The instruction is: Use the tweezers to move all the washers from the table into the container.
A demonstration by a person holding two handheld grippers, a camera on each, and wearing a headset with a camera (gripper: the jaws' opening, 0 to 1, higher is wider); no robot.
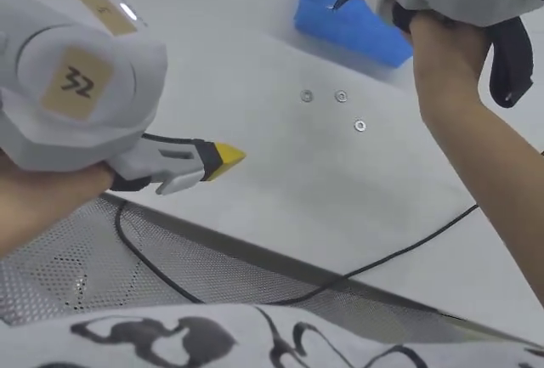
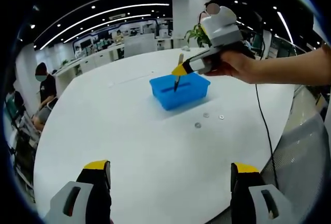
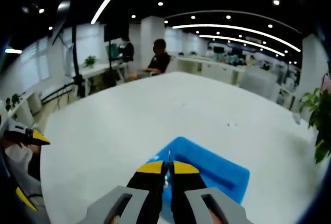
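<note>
Three washers (image 1: 341, 96) lie loose on the white tabletop (image 1: 255, 62), close together and near the blue container (image 2: 179, 101). I cannot tell whether anything lies inside the container. The right gripper (image 3: 166, 168) hangs over it, fingers pressed together on the tweezers (image 2: 177, 78). The tweezers stand nearly upright, long axis running top to bottom, tips pointing down into the container's open top. The left gripper (image 2: 170, 168) sits near the tabletop's edge, well apart from the washers, its fingers spread wide and holding nothing. A black cable (image 1: 408, 247) trails across the tabletop.
</note>
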